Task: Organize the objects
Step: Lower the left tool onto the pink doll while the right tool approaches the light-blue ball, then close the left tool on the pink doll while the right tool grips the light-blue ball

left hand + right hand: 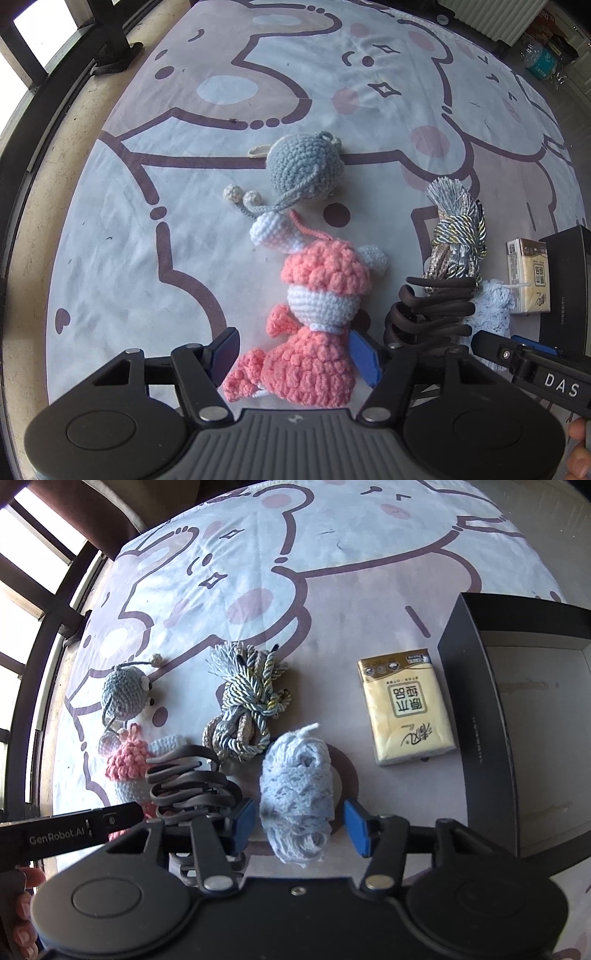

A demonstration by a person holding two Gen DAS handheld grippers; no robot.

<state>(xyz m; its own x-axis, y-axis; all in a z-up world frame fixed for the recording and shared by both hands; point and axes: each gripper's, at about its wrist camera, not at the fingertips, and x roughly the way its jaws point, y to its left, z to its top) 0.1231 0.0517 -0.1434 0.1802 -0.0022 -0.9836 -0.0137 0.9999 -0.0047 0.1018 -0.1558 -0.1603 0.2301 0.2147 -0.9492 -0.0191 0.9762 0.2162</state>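
My left gripper [295,354] is open around a pink and white crochet doll [314,325] lying on the cartoon sheet; its pads stand on either side of the doll's body. A grey-blue crochet ball toy [304,166] lies beyond it. My right gripper [301,823] is open around a pale blue lace bundle [295,794], pads a little apart from it. The doll [127,764] and grey-blue toy [123,696] show at the left of the right wrist view.
A twisted cord bundle with tassel [245,705] lies mid-sheet. A dark coiled plastic piece [188,779] sits between the grippers. A yellow tissue pack [404,707] lies beside an open black box [476,701] at the right. Window frame stands left.
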